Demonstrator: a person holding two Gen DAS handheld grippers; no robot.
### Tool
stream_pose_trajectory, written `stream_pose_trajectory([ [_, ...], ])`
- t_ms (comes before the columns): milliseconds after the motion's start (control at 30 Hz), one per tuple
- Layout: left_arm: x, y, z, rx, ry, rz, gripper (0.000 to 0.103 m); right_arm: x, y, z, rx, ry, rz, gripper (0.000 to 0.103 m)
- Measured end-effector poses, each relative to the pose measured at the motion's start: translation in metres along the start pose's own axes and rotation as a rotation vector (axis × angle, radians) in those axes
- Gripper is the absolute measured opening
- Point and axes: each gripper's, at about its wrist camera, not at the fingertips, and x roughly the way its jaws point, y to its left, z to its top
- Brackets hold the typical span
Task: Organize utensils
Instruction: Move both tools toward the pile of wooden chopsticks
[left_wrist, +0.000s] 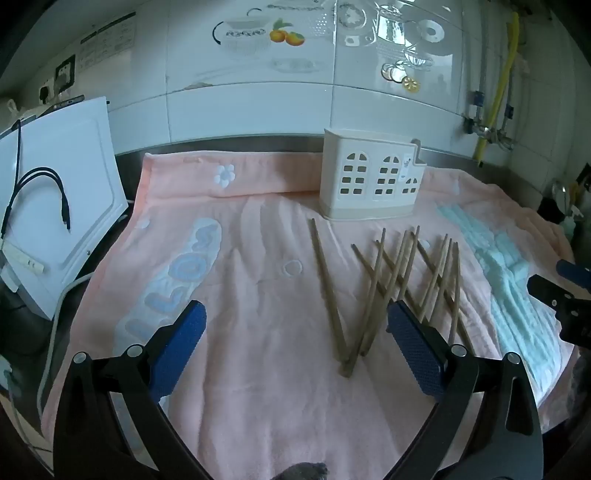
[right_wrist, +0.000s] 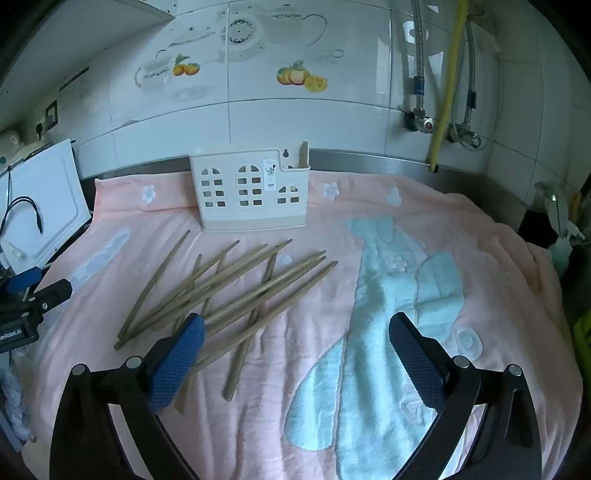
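Observation:
Several brown wooden chopsticks (left_wrist: 391, 284) lie scattered and crossed on a pink towel (left_wrist: 258, 295); they also show in the right wrist view (right_wrist: 229, 288). A cream house-shaped utensil holder (left_wrist: 369, 181) stands upright at the towel's back; in the right wrist view (right_wrist: 251, 188) one chopstick (right_wrist: 303, 153) stands in its right compartment. My left gripper (left_wrist: 295, 347) is open and empty, just above the towel, left of the pile. My right gripper (right_wrist: 295, 354) is open and empty, right of the pile; its left pad (right_wrist: 177, 362) overlaps the chopstick ends.
A white board (left_wrist: 62, 206) with black cables leans at the left. The tiled wall, pipes and a yellow hose (right_wrist: 447, 81) stand behind. A spray bottle (right_wrist: 561, 236) sits at the far right. The right gripper shows at the left view's right edge (left_wrist: 569, 295).

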Motion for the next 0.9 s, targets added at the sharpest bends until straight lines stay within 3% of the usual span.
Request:
stream_pose_trajectory([
  [300, 0.001, -0.006, -0.001, 0.003, 0.007, -0.001, 0.097, -0.001, 0.001, 0.000, 0.013, 0.001, 0.021, 0.097],
  [900, -0.022, -0.015, 0.023, 0.009, -0.119, 0.001, 0.097, -0.005, -0.008, 0.004, 0.041, -0.038, 0.029, 0.097],
])
